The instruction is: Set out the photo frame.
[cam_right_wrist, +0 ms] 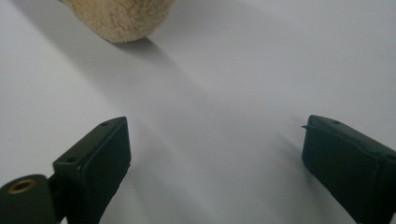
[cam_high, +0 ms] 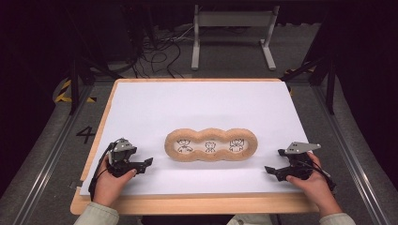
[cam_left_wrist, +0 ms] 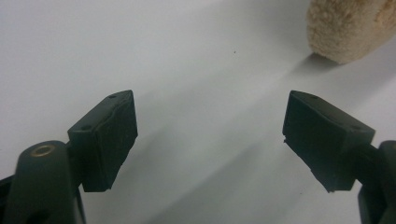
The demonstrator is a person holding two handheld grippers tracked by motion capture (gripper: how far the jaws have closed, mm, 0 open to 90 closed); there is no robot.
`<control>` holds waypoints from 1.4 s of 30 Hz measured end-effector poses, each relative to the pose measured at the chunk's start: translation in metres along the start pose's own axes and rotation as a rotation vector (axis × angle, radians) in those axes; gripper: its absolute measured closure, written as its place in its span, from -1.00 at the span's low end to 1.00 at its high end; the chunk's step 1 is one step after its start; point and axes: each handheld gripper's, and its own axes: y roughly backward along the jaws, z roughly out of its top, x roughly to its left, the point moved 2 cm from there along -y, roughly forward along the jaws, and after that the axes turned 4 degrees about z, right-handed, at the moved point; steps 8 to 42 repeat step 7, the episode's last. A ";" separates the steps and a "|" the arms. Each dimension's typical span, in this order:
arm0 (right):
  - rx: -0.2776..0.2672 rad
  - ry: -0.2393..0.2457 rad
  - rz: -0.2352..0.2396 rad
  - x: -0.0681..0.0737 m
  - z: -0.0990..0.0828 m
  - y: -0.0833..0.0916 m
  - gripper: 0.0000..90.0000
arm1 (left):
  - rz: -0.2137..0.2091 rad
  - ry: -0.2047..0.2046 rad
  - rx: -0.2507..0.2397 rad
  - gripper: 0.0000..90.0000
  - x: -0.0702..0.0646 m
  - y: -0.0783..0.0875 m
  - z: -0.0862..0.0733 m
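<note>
We see a tan, fuzzy three-window frame (cam_high: 211,145) with cartoon drawings between the left gripper (cam_high: 146,163) and right gripper (cam_high: 268,170), both released.

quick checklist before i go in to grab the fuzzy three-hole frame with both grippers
1. Left hand-held gripper open, nothing between its jaws: ok.
2. Right hand-held gripper open, nothing between its jaws: ok.
3. Fuzzy frame lies flat on the white table, between the two grippers: ok.
4. Both grippers apart from the frame, not touching: ok.
5. Path from each gripper to the frame's nearer end free of other things: ok.
6. Frame stiff enough to lift by its ends: cannot tell.
</note>
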 end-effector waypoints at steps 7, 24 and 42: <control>-0.028 0.001 -0.031 -0.002 0.001 0.000 -0.74 | 0.037 -0.009 -0.003 -0.60 0.001 0.000 0.000; -0.028 0.001 -0.031 -0.002 0.001 0.000 -0.74 | 0.037 -0.009 -0.003 -0.60 0.001 0.000 0.000; -0.028 0.001 -0.031 -0.002 0.001 0.000 -0.74 | 0.037 -0.009 -0.003 -0.60 0.001 0.000 0.000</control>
